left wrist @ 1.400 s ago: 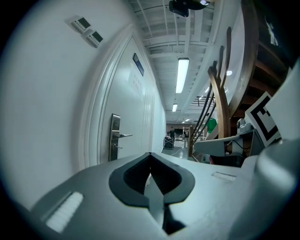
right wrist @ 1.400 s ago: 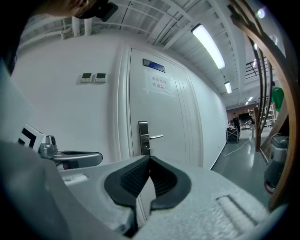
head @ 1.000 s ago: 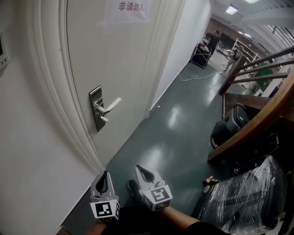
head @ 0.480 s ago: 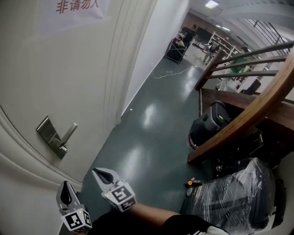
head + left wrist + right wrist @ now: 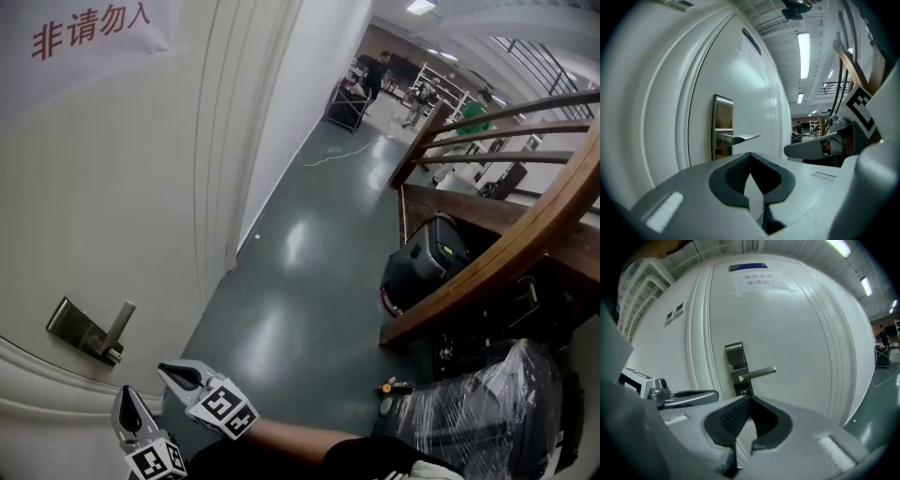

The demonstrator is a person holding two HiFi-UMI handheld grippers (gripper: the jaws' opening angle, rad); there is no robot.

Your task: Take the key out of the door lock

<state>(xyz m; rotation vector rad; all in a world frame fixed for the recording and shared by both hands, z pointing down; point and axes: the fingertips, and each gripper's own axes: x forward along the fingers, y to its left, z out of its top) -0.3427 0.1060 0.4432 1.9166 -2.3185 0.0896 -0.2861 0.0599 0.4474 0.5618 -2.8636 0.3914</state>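
Where the white door [image 5: 141,187] rises ahead of both tongs, posted high above them: a paper sheet [image 5: 89,28] with red print, reading 非请勿入. Just over that sheet, in the right gripper view, a blue plate [image 5: 747,266]; lettering too small to read.

Left tongs [image 5: 127,403]: tips pressed together, pinching nothing. Right tongs [image 5: 173,372]: also pressed together and empty, close beside the left pair on its right.

Straight ahead of the right tongs' tips and a little above: steel lock plate [image 5: 736,366] with its lever [image 5: 757,373] pointing right. Under the lever, key [image 5: 744,392] in the lock, showing only as a small dark stub, apart from both pairs of tongs. Up and to the left of the right tongs, two switch plates [image 5: 672,314] on the wall.

Well off to the right of the right tongs, on the green floor: a black suitcase [image 5: 422,262], closed, contents unseen. Nearer, on that same side, a bundle [image 5: 478,422] wrapped in clear film, something dark inside. Far ahead down the hall, a black cart [image 5: 342,103]; load not discernible.
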